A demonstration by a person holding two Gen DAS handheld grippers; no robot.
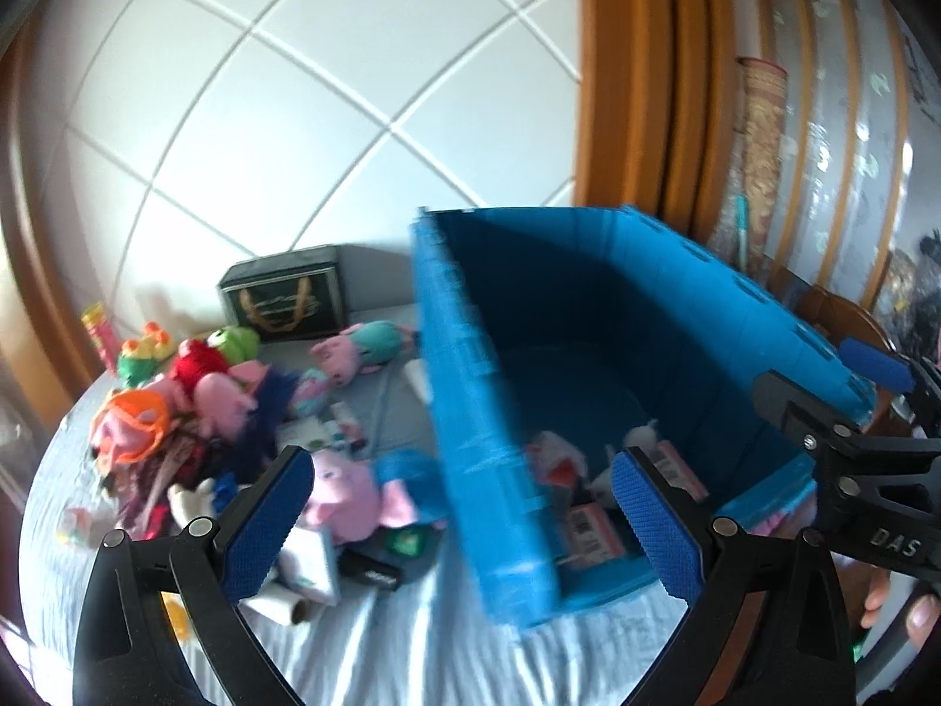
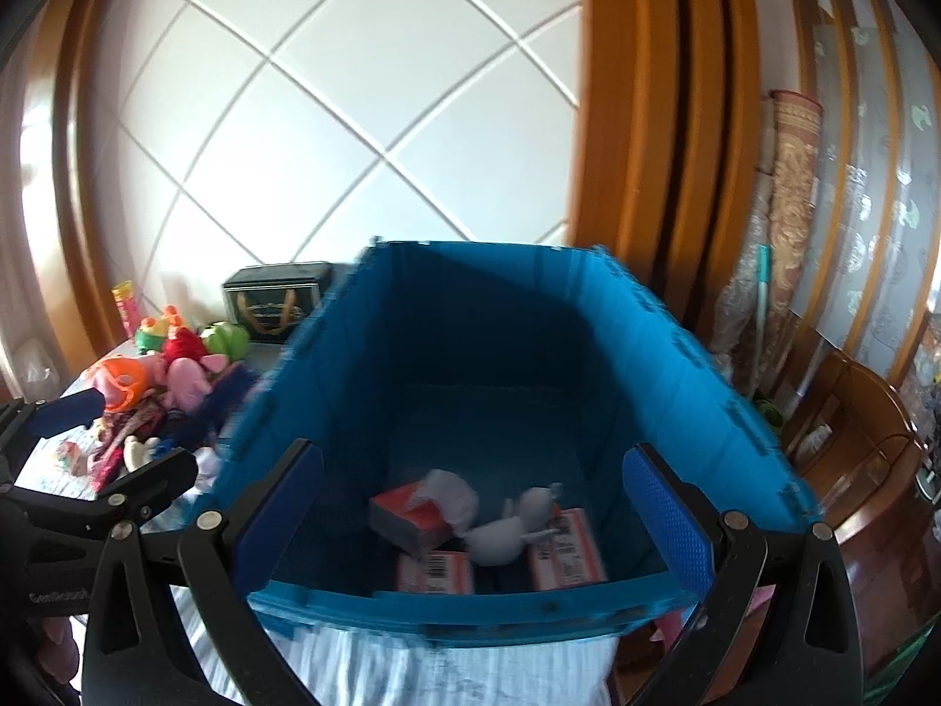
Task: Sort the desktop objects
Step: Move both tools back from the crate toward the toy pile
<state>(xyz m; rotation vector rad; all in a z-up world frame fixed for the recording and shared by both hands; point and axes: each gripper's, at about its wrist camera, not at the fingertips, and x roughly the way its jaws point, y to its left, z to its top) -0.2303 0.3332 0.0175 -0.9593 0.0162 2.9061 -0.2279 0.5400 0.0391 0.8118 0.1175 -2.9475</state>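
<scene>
Both grippers hang wide open and empty above a cloth-covered surface [image 1: 411, 647] where toys wait to be sorted into a blue crate [image 1: 488, 470]. The left gripper [image 1: 464, 506] is the nearer to the unsorted heap: a pink plush pig [image 1: 347, 494] lies just ahead and low between its fingers, its body running roughly left to right toward the crate's near wall, with the toy pile [image 1: 176, 406] farther off to the left. The right gripper [image 2: 470, 512] faces straight into the crate, where a white plush toy [image 2: 511, 523] and red-and-white boxes [image 2: 435, 570] lie on the bottom. A likely next pick, the pig, falls to the left side.
</scene>
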